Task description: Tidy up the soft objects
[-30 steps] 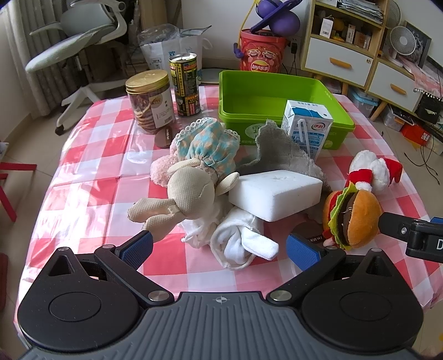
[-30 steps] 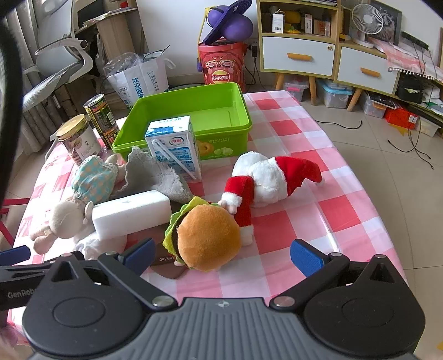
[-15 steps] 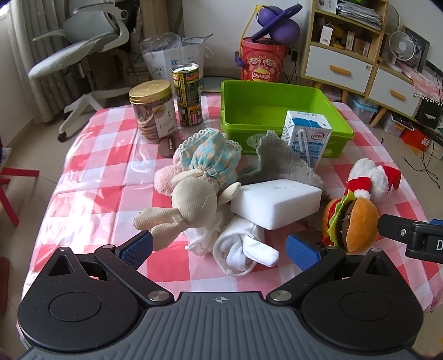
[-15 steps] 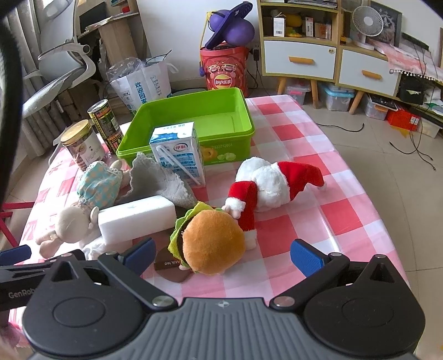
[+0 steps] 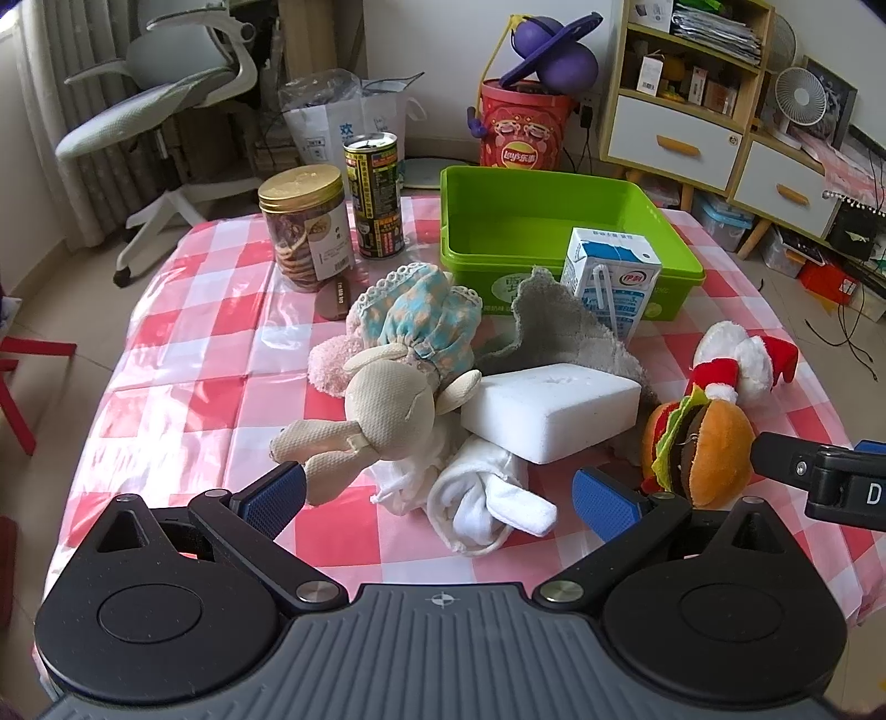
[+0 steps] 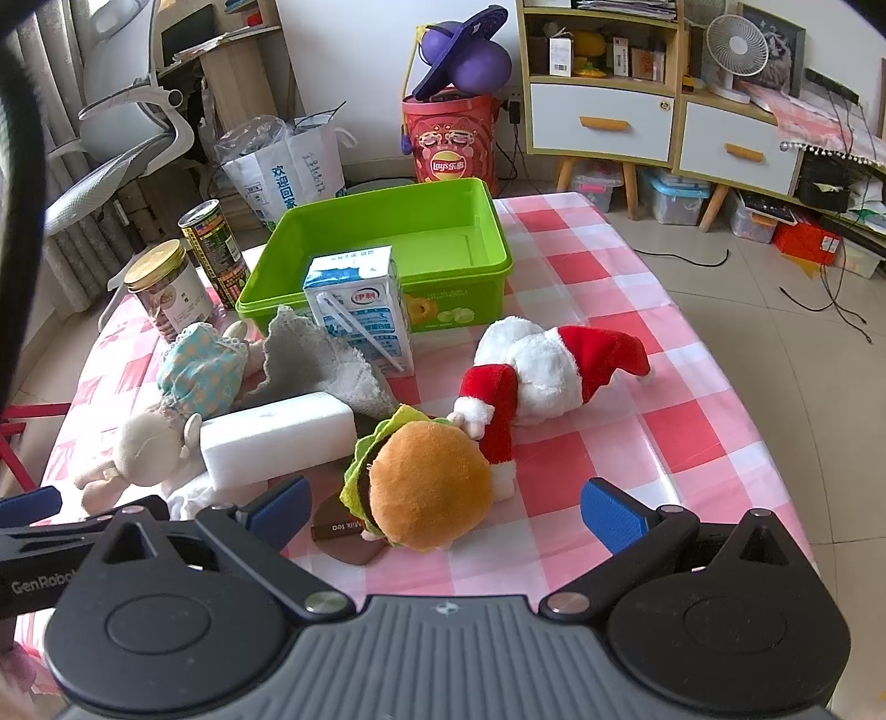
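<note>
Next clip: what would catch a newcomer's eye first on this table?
Probably the heap of soft things mid-table: a rabbit doll in a blue dress lying against a white sponge block, with a burger plush and a Santa plush to the right. Behind them sits an empty green bin, a milk carton standing in front of it. Both tools, left and right, are open.

Home: drawer cabinet (image 6: 601, 123), fan (image 6: 736, 44)

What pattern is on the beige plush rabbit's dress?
The beige plush rabbit's dress is light blue with orange dots and white lace trim, clearest in the left wrist view.
</note>
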Motion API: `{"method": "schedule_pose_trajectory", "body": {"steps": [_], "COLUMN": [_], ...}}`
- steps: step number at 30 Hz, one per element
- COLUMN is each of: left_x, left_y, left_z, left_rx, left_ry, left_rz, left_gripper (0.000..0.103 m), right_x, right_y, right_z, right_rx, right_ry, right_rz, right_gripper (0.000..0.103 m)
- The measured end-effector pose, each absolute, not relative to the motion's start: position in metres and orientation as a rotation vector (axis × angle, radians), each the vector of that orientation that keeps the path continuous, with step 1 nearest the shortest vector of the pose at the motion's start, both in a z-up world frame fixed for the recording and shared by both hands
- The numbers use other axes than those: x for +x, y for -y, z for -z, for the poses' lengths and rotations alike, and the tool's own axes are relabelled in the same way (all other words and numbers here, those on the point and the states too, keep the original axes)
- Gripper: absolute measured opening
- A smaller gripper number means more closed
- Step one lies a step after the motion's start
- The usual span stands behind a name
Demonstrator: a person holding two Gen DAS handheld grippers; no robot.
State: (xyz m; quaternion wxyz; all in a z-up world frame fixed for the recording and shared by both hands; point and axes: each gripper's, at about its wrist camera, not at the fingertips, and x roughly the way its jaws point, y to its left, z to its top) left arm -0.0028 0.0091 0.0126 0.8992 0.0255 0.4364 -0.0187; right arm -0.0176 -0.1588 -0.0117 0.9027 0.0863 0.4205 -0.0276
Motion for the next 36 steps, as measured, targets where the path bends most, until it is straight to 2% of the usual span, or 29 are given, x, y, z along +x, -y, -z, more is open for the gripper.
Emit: {"method": "schedule_pose_trajectory", "body": {"steps": [9, 19, 28, 33, 36], "left_x": [0.005, 0.017, 0.018, 0.017, 0.016], "left_y": [-0.020, -0.054, -0.048, -0.030, -0.021], "left_z": [-0.007, 0.023, 0.019, 0.021, 0.023], "left_rx": [0.049, 0.033, -0.011, 0.019, 0.045], "left_ry": [-0.878, -0.789, -0.668, -0.683, -0.686], "left_rz": [0.078, 0.219, 0.489, 0.582, 0.600], "left_gripper": [0.098, 0.095, 0.082, 0.068, 0.067], "right_x": [-0.014, 0.002, 0.025, 0.033, 0.035], "right_y": [0.162, 0.178, 0.184, 0.185, 0.186], "right_z": [0.016, 0.043, 0.068, 0.076, 0.079], "right_rx": [0.180, 0.285, 0.393, 0.428, 0.453], "right_ry": [-0.878, -0.895, -0.933, -0.960, -0.971], "right_rz": [0.039, -0.078, -0.138, -0.143, -0.152], "right_gripper": [0.090, 0.089, 0.089, 0.088, 0.086]}}
